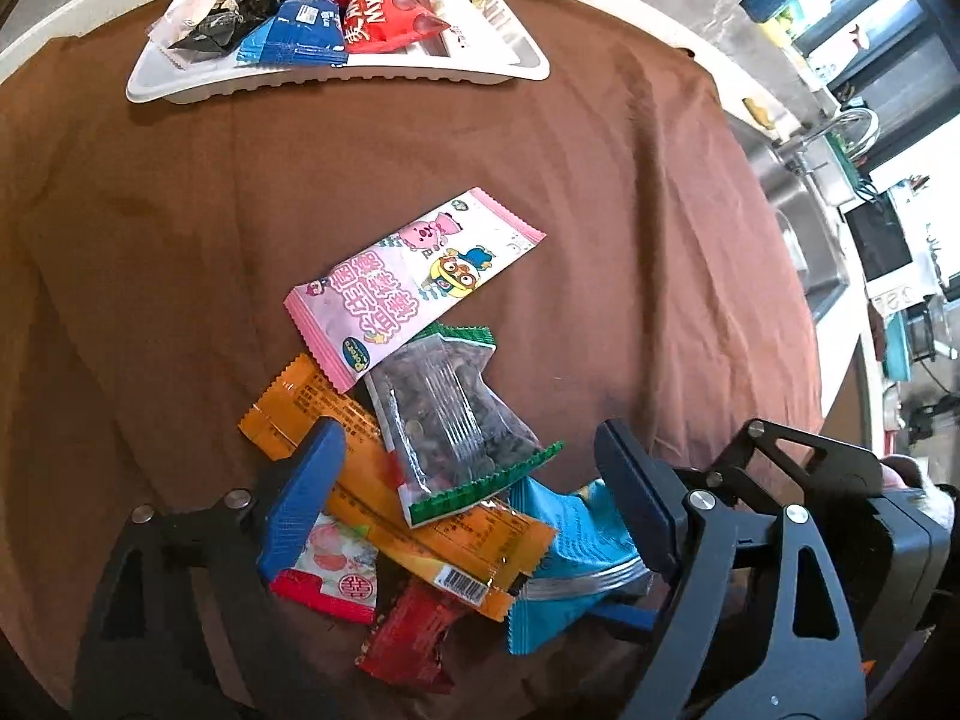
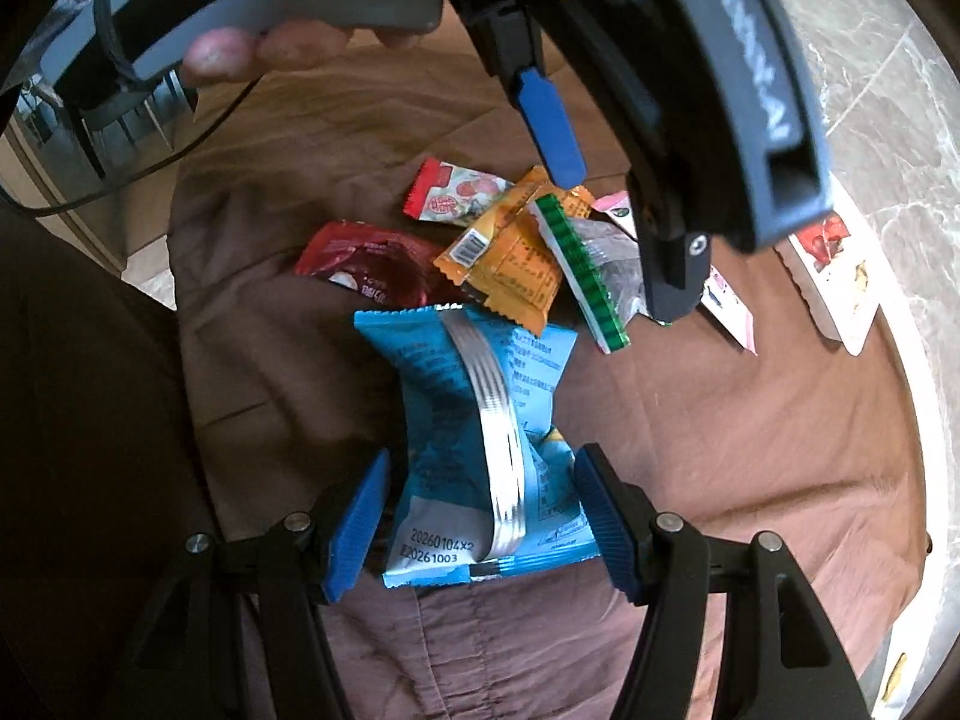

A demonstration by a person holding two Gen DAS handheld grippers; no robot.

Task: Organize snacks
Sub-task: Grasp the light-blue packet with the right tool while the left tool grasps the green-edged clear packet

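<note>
Brown cloth (image 1: 180, 210) covers the round white worktop (image 1: 36, 42) and carries everything. At the far edge sits a white plastic compartment tray (image 1: 420, 69), already holding a red packet with white lettering (image 1: 390, 12), a dark blue packet (image 1: 300, 30), a black crinkled packet (image 1: 240, 9) and some pale wrappers that are too small to make out.

Nearer, a loose heap of snacks lies on the cloth. A long pink cartoon-printed packet (image 1: 414, 282) lies at its far side, overlapping a clear bag of dark seeds with green sealed ends (image 1: 450, 420). That bag rests across a long orange packet with a barcode (image 1: 384, 492), which in turn covers part of a small peach-printed packet with red ends (image 1: 330, 570) and a crumpled red wrapper (image 1: 408, 636).

The light blue packet with a silver back seam (image 2: 474, 438) lies beside the heap, touching the orange packet's end.

The left tongs (image 1: 468, 498) hover over the heap with the blue pads spread wide apart, holding nothing. The right tongs (image 2: 480, 516) straddle the light blue packet, the pads apart on either side of it; I cannot tell whether they touch it.
</note>
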